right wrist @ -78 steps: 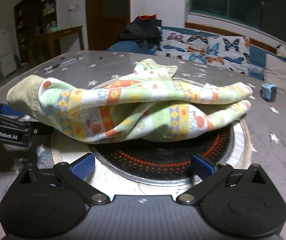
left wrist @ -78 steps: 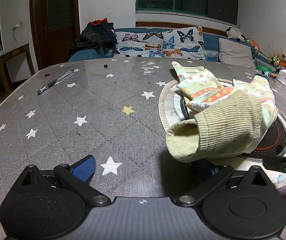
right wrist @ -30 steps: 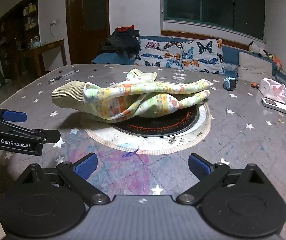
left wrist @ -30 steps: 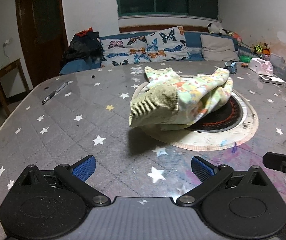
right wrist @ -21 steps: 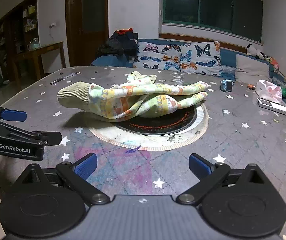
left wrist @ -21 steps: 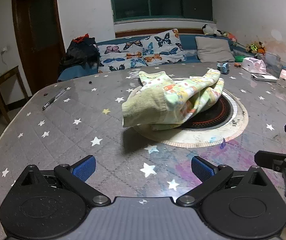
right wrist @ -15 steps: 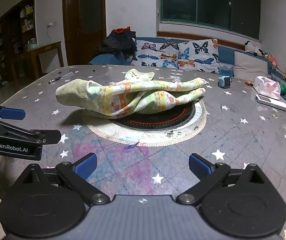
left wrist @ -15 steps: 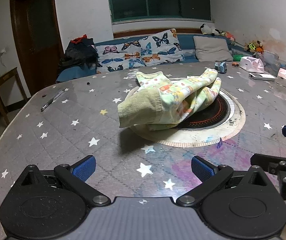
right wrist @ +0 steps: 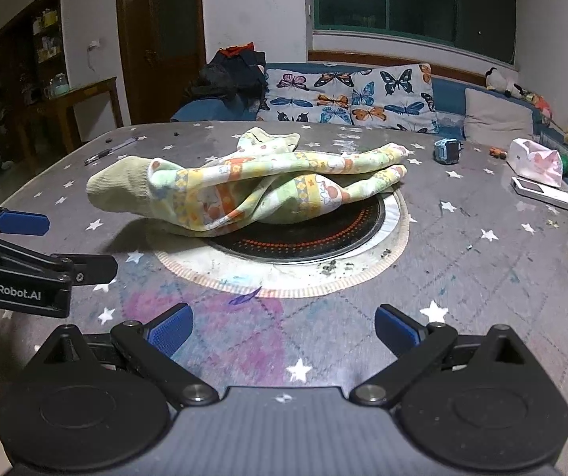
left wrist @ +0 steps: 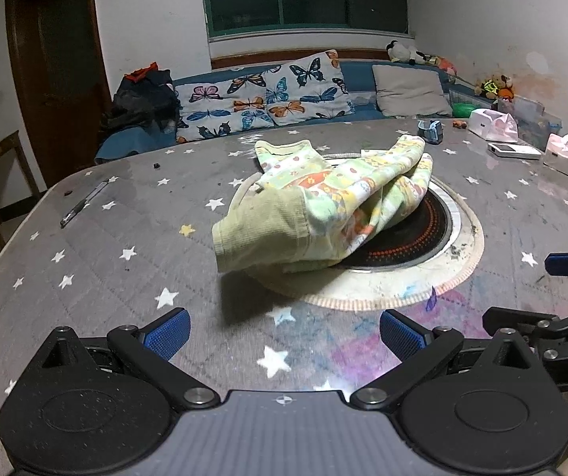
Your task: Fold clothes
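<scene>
A crumpled child's garment [left wrist: 331, 210], pale green with a printed pattern and a ribbed green cuff, lies heaped near the middle of the grey star-patterned surface [left wrist: 125, 230]. Most of it rests on the round black burner [left wrist: 414, 234] set into the surface and on the pale ring around it; the ribbed cuff end hangs past the ring toward the left side, slightly raised and casting a shadow below.

Both grippers sit at the near edge, well apart from the garment. The left gripper [left wrist: 284, 331] has its blue-padded fingers [left wrist: 166, 333] spread wide with nothing between them. The right gripper [right wrist: 282, 327] likewise holds its fingers [right wrist: 397, 331] wide and empty. In the right wrist view the left gripper shows from the side at the left edge, marked "GenRobot.AI".

A pen [left wrist: 85, 202] lies on the far left of the surface. On the right side there is a small blue object [right wrist: 447, 150], possibly a toy or watch, too small to tell, plus a pink tissue pack [right wrist: 536, 160] and a flat white device [right wrist: 543, 192]. Behind the surface runs a blue sofa with butterfly cushions [left wrist: 264, 95] and a pile of dark clothes [left wrist: 141, 99].
</scene>
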Action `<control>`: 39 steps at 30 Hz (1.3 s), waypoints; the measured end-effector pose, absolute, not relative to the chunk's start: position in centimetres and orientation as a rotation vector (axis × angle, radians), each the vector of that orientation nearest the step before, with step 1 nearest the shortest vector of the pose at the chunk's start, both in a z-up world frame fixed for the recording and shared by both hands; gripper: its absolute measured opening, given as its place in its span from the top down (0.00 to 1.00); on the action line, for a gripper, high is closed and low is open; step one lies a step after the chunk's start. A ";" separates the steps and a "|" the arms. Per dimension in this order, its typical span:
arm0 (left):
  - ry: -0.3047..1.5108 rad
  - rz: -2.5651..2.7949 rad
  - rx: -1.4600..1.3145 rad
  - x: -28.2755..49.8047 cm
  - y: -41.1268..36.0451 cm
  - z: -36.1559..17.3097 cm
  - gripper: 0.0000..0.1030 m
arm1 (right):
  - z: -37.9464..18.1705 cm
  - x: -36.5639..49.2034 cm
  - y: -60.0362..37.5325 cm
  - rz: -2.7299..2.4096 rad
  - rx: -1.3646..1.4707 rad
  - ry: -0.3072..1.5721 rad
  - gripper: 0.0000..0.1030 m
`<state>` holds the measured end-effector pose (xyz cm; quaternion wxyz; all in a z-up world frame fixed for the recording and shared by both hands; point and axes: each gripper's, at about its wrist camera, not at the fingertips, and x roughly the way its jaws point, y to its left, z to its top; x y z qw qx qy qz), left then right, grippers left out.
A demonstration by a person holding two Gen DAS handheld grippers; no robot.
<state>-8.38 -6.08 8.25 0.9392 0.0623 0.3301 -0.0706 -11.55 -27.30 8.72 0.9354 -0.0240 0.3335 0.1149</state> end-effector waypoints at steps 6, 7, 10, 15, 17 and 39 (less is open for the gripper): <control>0.656 -0.187 0.070 -6.8 -5.2 10.2 0.00 | 9.0 -9.4 -27.7 0.245 -0.047 0.687 0.06; 0.649 -0.191 0.059 -6.5 -5.0 10.7 0.00 | 9.1 -9.1 -27.8 0.247 -0.044 0.686 0.06; 0.620 -0.209 0.026 -5.3 -4.5 12.0 0.00 | 9.7 -7.7 -28.1 0.254 -0.034 0.685 0.08; 0.622 -0.224 -0.024 -2.3 -4.1 13.1 0.01 | 10.5 -5.7 -28.4 0.253 -0.049 0.667 0.11; 0.634 -0.223 -0.053 -0.5 -4.0 13.3 0.01 | 10.9 -4.9 -28.5 0.250 -0.046 0.659 0.12; 0.759 -0.288 -0.156 4.6 -5.2 7.9 0.92 | 12.4 -0.6 -29.5 0.246 -0.106 0.634 0.21</control>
